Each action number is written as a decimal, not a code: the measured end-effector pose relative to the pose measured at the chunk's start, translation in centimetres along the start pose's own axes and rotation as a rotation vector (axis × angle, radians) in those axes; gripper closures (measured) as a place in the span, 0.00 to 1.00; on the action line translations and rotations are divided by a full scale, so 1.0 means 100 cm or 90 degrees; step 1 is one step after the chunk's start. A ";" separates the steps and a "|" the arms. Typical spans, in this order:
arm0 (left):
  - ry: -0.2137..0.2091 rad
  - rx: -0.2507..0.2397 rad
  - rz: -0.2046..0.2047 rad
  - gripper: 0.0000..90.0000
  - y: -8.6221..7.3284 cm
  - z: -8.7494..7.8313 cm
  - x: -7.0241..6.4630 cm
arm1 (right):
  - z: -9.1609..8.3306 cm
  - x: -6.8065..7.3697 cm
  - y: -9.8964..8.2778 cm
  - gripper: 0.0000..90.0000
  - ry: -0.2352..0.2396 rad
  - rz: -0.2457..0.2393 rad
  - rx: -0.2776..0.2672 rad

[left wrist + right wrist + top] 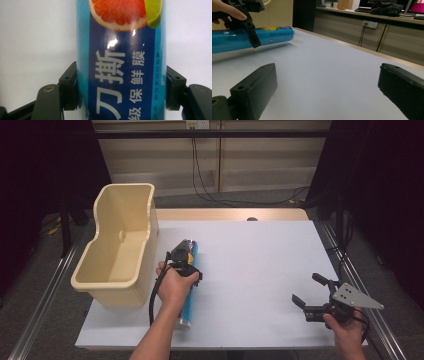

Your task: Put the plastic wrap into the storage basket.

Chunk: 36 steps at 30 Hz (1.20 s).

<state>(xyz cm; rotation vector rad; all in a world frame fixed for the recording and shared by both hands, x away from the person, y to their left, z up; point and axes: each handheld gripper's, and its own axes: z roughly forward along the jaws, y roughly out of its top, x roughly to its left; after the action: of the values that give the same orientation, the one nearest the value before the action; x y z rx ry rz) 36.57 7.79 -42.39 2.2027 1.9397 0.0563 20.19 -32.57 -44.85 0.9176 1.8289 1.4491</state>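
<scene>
A blue cling-film tube (187, 307) with a grapefruit picture and white lettering lies lengthwise on the white table (250, 260), left of centre. My left gripper (187, 262) is over its middle. In the left gripper view the tube (120, 50) sits between the two black jaws, which press on both of its sides, so my left gripper (121, 87) is shut on it. My right gripper (307, 289) is at the front right, open and holding nothing. Its view (327, 82) looks across bare table towards the tube (274, 36) and one left finger (253, 37).
A tall cream plastic bin (115, 295) stands at the table's left edge, just left of the tube, and it looks empty. A wooden strip (230, 214) runs along the table's far edge. Cables lie on the floor behind the table.
</scene>
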 end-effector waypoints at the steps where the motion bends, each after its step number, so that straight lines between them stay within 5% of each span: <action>1: -0.004 -0.003 -0.001 0.36 0.002 -0.007 0.000 | 0.000 0.000 0.000 0.02 0.000 0.002 -0.002; 22: -0.045 -0.018 0.003 0.36 0.018 -0.075 0.008 | -0.001 0.001 0.001 0.02 -0.001 0.000 -0.009; 36: -0.048 -0.039 -0.003 0.36 0.025 -0.113 0.017 | 0.000 0.003 0.001 0.01 0.006 0.003 -0.011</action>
<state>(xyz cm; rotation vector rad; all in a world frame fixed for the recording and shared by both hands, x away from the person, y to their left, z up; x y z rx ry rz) 37.44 10.64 -31.09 2.1290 1.8780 0.0313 20.06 -32.32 -44.79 0.9082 1.8204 1.4723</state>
